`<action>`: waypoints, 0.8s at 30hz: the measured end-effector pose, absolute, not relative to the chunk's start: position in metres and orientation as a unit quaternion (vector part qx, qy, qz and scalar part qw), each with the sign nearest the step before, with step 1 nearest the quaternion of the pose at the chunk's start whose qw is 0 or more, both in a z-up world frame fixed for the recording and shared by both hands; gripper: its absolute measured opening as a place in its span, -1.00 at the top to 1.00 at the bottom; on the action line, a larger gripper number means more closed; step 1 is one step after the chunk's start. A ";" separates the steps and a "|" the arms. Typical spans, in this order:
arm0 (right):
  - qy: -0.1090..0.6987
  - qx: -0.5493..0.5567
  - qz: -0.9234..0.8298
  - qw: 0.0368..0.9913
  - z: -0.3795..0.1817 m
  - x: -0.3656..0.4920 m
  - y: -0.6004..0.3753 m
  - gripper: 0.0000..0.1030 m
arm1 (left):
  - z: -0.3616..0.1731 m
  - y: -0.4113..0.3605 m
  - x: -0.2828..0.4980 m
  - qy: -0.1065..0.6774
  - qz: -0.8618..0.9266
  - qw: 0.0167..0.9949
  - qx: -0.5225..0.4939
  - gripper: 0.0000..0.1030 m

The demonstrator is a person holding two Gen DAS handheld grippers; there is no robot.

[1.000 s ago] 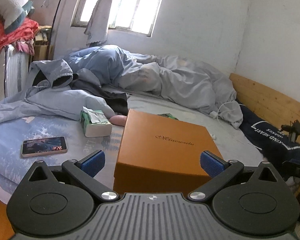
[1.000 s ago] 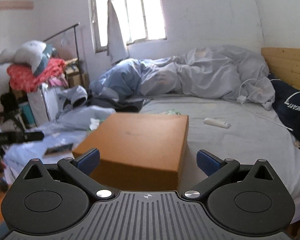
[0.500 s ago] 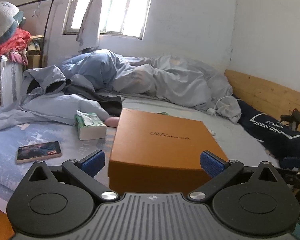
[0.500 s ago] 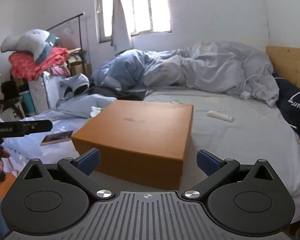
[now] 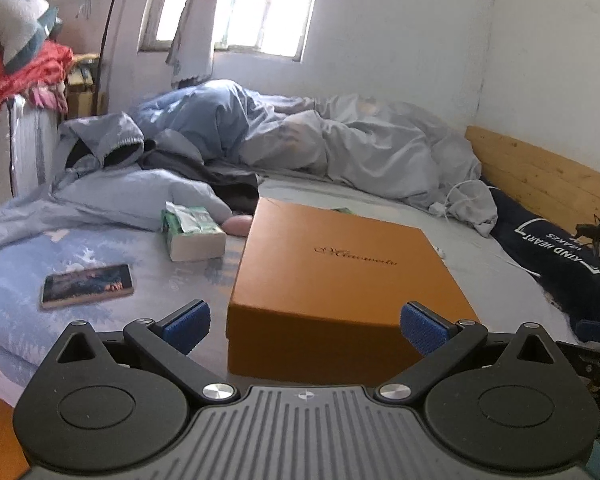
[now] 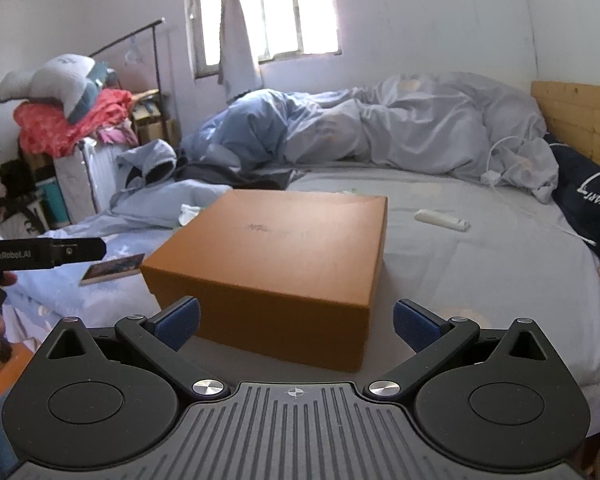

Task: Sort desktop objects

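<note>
Left tongs [image 5: 305,322] and right tongs [image 6: 296,320], both level, spread wide and empty, face the closed orange box [image 5: 340,280] on the bed [image 6: 480,264]. Phone [image 5: 87,285] and tissue pack [image 5: 192,232] lie left of it.

Black plastic left hand-held gripper [image 5: 304,326] and right hand-held gripper [image 6: 296,322]: ribbed grey centre plate, round side discs, triangular cut-outs, silver pivot screws, blue textured pads [image 5: 422,328]. White "GenRobot.AI" lettering along one black bar.
</note>
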State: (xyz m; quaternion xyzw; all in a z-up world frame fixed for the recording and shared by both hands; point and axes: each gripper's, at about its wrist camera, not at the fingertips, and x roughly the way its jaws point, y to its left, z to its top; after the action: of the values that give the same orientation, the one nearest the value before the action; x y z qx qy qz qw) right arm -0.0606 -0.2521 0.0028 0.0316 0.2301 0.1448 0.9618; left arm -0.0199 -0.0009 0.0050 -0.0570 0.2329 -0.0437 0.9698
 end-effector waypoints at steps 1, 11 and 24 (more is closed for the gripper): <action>0.231 0.032 0.145 0.962 0.002 -0.060 -0.252 -1.00 | 0.005 -0.002 -0.020 0.231 -0.041 0.971 -0.052 -1.00; 0.244 0.043 0.146 0.958 -0.002 -0.057 -0.252 -1.00 | 0.005 -0.008 -0.019 0.233 -0.053 0.971 -0.021 -1.00; 0.256 0.054 0.145 0.954 -0.006 -0.052 -0.255 -1.00 | 0.004 -0.011 -0.018 0.235 -0.059 0.970 -0.008 -1.00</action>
State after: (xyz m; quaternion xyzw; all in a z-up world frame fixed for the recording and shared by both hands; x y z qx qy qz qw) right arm -0.0517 -0.2552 -0.0058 0.0539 0.2565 0.1450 0.9541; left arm -0.0180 -0.0108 0.0045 -0.0081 0.2352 -0.0587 0.9701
